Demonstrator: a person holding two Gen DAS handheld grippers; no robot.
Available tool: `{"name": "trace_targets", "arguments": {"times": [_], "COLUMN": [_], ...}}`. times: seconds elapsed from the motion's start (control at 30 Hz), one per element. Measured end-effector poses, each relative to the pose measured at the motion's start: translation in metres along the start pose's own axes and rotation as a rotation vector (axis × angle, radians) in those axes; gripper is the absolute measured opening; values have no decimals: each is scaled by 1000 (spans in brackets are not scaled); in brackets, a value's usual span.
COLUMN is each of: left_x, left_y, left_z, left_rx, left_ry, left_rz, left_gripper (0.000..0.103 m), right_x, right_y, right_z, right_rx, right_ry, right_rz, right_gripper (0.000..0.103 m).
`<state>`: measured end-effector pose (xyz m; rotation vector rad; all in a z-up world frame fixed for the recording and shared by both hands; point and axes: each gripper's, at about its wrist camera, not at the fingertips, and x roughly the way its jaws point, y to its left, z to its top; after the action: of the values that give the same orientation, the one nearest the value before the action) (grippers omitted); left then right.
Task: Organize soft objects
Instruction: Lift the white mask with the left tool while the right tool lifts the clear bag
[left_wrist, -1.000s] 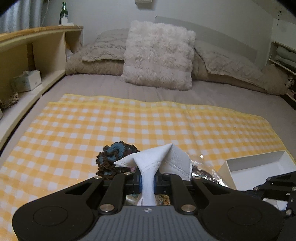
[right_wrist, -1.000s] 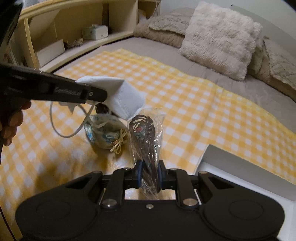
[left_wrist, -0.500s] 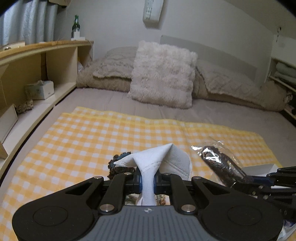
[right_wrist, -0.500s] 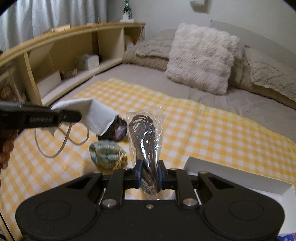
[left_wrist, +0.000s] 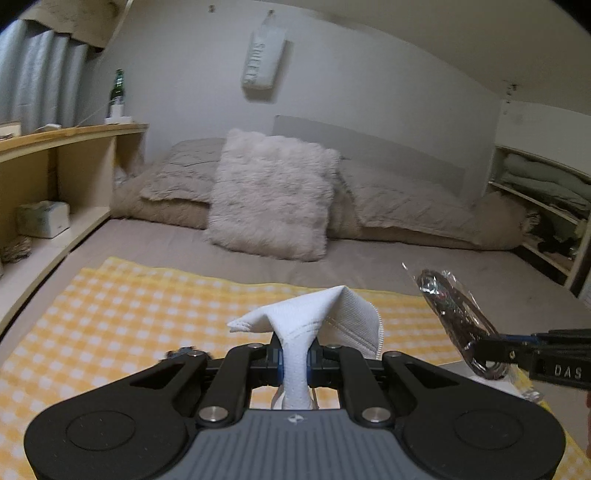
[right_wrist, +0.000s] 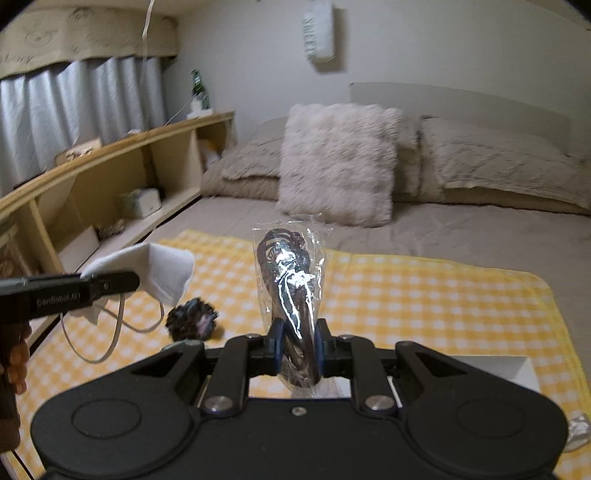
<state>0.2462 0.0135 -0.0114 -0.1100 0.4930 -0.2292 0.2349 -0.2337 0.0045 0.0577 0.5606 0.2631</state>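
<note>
Left wrist view: both grippers loaded and lifted, nothing boxed yet

Risks, judged from how things sit. The white face mask (left_wrist: 325, 314) is pinched at a narrow bunched fold only, so it could slide out if swung fast. Its ear loop (right_wrist: 110, 332) dangles low under the left gripper (left_wrist: 294, 360) and could snag the dark crocheted scrunchie (right_wrist: 192, 319) lying on the yellow checked cloth (left_wrist: 110, 314), dragging it along. The cellophane-wrapped dark hair accessory (right_wrist: 291, 280) is slick and stands tall above the right gripper (right_wrist: 298, 356); it may tip or slip in the grip. The two grippers are near each other, so a collision is possible if both head for the white box (right_wrist: 491, 367) at once.

Left gripper: jaws almost fully closed, clamping the mask fold, held up off the cloth. Right gripper: jaws narrowed onto the lower part of the wrapped accessory, also held in the air. The box sits on the cloth's right side, mostly hidden behind the right gripper body. The scrunchie is loose on the cloth, apart from both grippers.
</note>
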Motion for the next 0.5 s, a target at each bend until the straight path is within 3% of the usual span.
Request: {"name": "trace_targets", "arguments": {"times": [0.27,0.5], "left_x": [20,50], "left_y": [-48,-88], "left_z": [-6,-19], "left_rx": [82,187], "left_ry": [8,45], "left_rz": [-99,-155], "left_gripper": [11,11], "right_x": [-16,-13], "right_y": [-43,-77], "right_z": [-5,-16], "right_rx": [87,135], "right_ry": [-11,41], "right_rz": [-87,-155], "right_gripper": [18,18]}}
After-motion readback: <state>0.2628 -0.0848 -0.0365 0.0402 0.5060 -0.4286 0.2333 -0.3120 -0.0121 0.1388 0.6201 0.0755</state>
